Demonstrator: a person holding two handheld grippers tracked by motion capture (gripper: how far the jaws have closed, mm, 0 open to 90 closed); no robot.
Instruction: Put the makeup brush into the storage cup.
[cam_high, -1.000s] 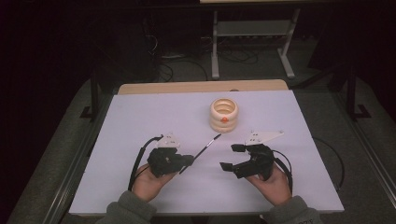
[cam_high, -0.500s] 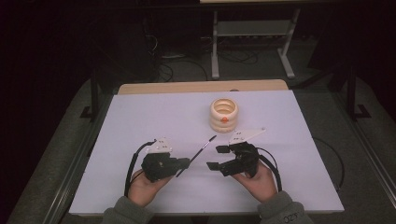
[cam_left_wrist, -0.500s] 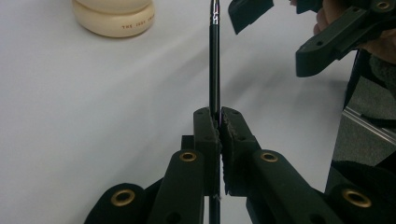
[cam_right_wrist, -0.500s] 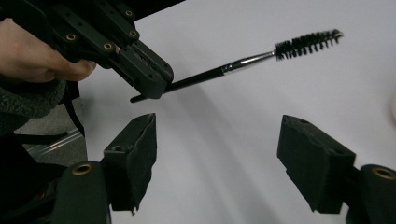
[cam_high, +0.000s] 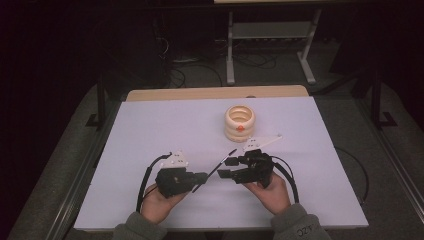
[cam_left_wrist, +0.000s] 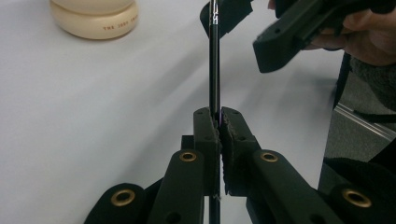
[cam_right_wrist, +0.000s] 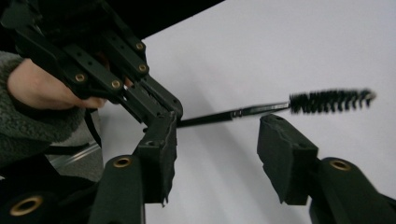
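White table (cam_high: 150, 125) bears stacked cream rings (cam_high: 239, 122) beyond brush (cam_right_wrist: 299, 105).

small dark capitals along the lower edge of the cream ring stack (cam_left_wrist: 95, 21) in the left gripper view, reading roughly "the just …", rest cut off. faint pale letters on the right sleeve cuff (cam_high: 303, 231) in the high view, too small to read. nothing else legible.

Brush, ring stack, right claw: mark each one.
brush (cam_right_wrist: 332, 101), right gripper view, on the bristle head
ring stack (cam_high: 239, 122), high view, on its side wall
right claw (cam_right_wrist: 212, 154), right gripper view, midway between its open fingertips
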